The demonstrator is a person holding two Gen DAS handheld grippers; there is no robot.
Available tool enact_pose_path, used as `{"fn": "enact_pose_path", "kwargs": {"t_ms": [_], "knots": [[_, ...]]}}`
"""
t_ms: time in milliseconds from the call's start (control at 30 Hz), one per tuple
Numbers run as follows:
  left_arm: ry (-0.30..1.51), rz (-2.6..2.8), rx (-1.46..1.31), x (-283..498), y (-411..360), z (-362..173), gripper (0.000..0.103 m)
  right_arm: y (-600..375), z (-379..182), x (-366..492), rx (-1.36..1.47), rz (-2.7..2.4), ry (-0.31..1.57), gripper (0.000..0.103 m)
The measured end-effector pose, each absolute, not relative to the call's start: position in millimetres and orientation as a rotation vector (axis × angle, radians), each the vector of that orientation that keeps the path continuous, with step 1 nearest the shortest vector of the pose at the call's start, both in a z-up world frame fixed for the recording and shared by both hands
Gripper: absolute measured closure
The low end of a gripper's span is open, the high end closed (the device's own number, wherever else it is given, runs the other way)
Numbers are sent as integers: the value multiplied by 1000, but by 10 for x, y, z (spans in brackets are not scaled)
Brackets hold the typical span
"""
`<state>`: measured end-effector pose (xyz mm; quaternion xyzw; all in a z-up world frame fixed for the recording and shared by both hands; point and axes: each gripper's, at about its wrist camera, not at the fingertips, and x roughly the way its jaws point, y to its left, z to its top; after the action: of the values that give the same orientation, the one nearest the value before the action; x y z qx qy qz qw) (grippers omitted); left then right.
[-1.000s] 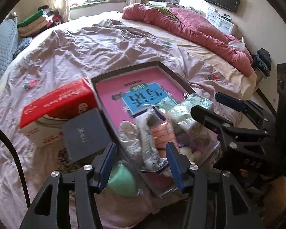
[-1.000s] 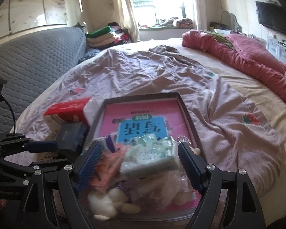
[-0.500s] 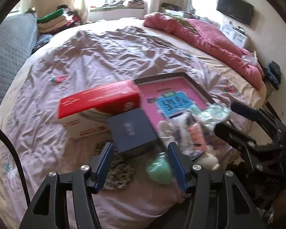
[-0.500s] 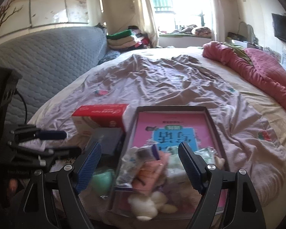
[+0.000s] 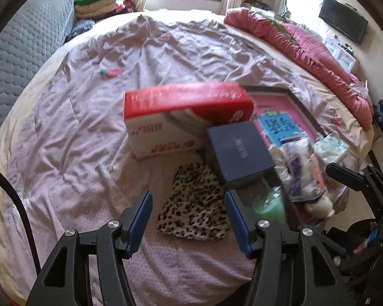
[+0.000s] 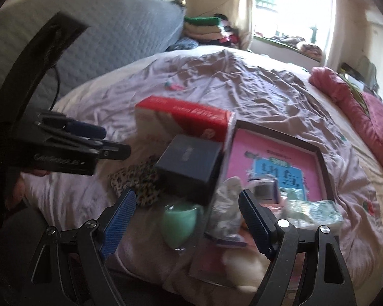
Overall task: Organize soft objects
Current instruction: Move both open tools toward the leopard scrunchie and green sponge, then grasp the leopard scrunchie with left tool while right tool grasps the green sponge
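A leopard-print cloth [image 5: 194, 204] lies flat on the mauve bedspread, just beyond my left gripper [image 5: 189, 220], which is open and holds nothing. Right of it sits a mint-green soft object [image 5: 270, 205] by a heap of soft packets and a white plush [image 5: 301, 168] piled in a dark-rimmed tray [image 5: 303, 107]. My right gripper [image 6: 189, 220] is open and hovers over the mint-green object [image 6: 178, 221], apart from it. In this view the leopard cloth [image 6: 138, 181] lies to the left, under the left gripper [image 6: 107, 145]. A tissue pack [image 6: 314, 211] rests on the heap.
A red and white carton [image 5: 183, 112] and a navy box [image 5: 240, 150] stand beside the tray, which holds a pink book [image 6: 268, 158]. A rolled pink quilt [image 5: 306, 46] runs along the bed's far right. A grey padded headboard [image 5: 15, 46] is on the left.
Both grippers have swung left along the bed's near edge. The heap slid to the right of the left view and the leopard cloth came between its fingers. The right view has tilted.
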<state>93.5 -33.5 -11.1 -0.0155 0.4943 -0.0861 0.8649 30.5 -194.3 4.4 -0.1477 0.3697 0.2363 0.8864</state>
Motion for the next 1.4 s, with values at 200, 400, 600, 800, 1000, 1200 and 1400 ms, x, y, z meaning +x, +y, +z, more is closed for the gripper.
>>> {"fn": "enact_pose_path", "kwargs": {"t_ms": [200,400,600,800,1000,1200,1400], "knots": [[1082,-151,1,982,-314,-372,45,-1808,-212,361,-391,496,824,19],[1107,-145,8,1011,-307,-503,45,-1710,-394,379,-450,492,839,19],[1119,-130,28,1050,-307,-586,45,-1659,-512,409,-491,490,844,20],[1134,-121,39,1047,-318,-648,45,-1615,-581,432,-526,487,839,24],[1138,-134,14,1074,-292,-671,45,-1494,-712,470,-611,465,843,37],[1157,-135,2,1120,-285,-761,45,-1482,-821,577,-624,448,861,54],[1184,-140,-29,1178,-282,-888,45,-1648,-709,640,-464,478,873,58]]}}
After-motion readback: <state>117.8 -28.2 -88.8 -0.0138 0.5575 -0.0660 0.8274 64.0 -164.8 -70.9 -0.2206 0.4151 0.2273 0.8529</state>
